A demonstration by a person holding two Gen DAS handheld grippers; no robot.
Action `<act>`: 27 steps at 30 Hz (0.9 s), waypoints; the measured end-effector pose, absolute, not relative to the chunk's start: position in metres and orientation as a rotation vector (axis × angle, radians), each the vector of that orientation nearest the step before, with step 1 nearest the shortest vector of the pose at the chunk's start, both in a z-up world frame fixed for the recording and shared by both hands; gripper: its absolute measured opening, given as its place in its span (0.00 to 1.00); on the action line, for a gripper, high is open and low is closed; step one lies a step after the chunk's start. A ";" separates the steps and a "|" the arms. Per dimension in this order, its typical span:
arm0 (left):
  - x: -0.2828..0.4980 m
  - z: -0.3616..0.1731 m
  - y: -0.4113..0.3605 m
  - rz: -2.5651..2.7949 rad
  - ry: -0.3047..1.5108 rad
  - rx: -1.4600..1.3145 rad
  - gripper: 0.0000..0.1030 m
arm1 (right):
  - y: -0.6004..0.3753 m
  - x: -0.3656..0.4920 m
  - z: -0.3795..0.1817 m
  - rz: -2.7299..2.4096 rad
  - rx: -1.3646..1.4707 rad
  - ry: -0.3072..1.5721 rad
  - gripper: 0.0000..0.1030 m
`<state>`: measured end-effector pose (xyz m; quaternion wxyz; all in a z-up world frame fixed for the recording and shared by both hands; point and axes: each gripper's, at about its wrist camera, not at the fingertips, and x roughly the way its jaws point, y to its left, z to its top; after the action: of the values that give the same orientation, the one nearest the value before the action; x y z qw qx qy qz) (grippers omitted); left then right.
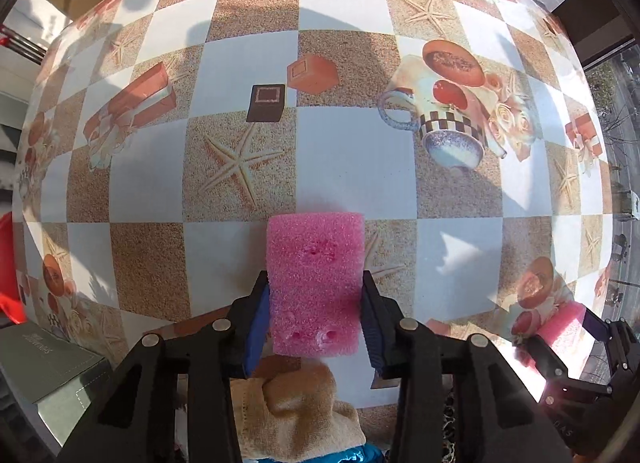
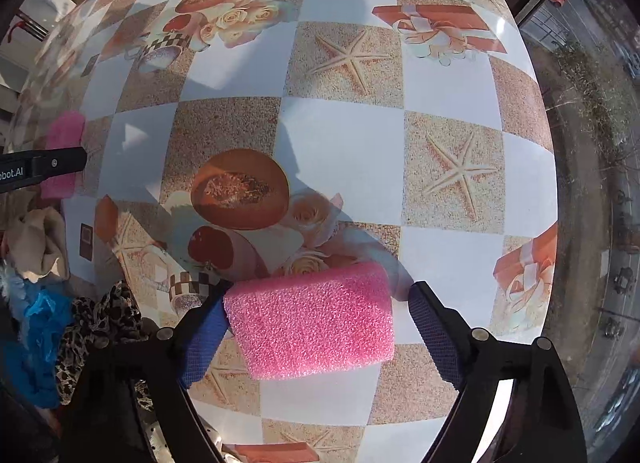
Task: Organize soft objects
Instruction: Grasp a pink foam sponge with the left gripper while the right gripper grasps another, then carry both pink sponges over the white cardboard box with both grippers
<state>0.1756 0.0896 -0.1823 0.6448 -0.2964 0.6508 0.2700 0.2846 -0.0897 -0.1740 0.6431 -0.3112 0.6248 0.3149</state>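
2 pink foam blocks – L gripper [image 1: 316,315] clamps one [image 1: 315,283]; R gripper [image 2: 316,337] loosely straddles other [image 2: 312,323].

Both grippers point straight down, the left gripper [image 1: 316,311] with its blue pads pressed against the sides of a pink foam block [image 1: 315,283], the right gripper [image 2: 316,327] straddling another pink foam piece [image 2: 312,323], its right pad standing clear.

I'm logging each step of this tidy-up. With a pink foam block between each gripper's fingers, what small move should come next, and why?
Probably close the right gripper a little further: its right pad stands clear of its pink foam block, while the left gripper already pinches its holed foam block on both sides.
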 end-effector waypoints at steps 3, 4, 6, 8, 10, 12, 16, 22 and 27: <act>0.178 -0.172 0.087 0.616 1.456 -0.639 0.44 | -0.098 0.291 -0.162 0.708 -0.641 1.436 0.69; 0.178 -0.168 0.086 0.611 1.448 -0.627 0.44 | -0.101 0.294 -0.158 0.702 -0.614 1.440 0.69; 0.176 -0.157 0.081 0.599 1.430 -0.594 0.44 | -0.109 0.297 -0.150 0.698 -0.560 1.456 0.69; 0.174 -0.147 0.078 0.590 1.411 -0.563 0.44 | -0.116 0.299 -0.142 0.697 -0.523 1.468 0.69; 0.175 -0.133 0.075 0.575 1.397 -0.537 0.44 | -0.124 0.296 -0.134 0.694 -0.504 1.464 0.69; 0.172 -0.123 0.066 0.560 1.387 -0.512 0.44 | -0.132 0.290 -0.127 0.693 -0.489 1.466 0.69; 0.162 -0.107 0.049 0.521 1.364 -0.468 0.44 | -0.152 0.272 -0.118 0.675 -0.462 1.479 0.69; 0.109 -0.072 0.004 0.472 1.361 -0.427 0.44 | -0.188 0.244 -0.106 0.630 -0.398 1.516 0.69; 0.065 -0.060 -0.026 0.424 1.375 -0.380 0.44 | -0.213 0.214 -0.094 0.602 -0.366 1.527 0.70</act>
<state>0.0652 -0.0260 -0.0597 0.7356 -0.1730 0.6258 0.1931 0.2142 -0.2127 -0.0938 0.6667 -0.1624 0.6767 0.2668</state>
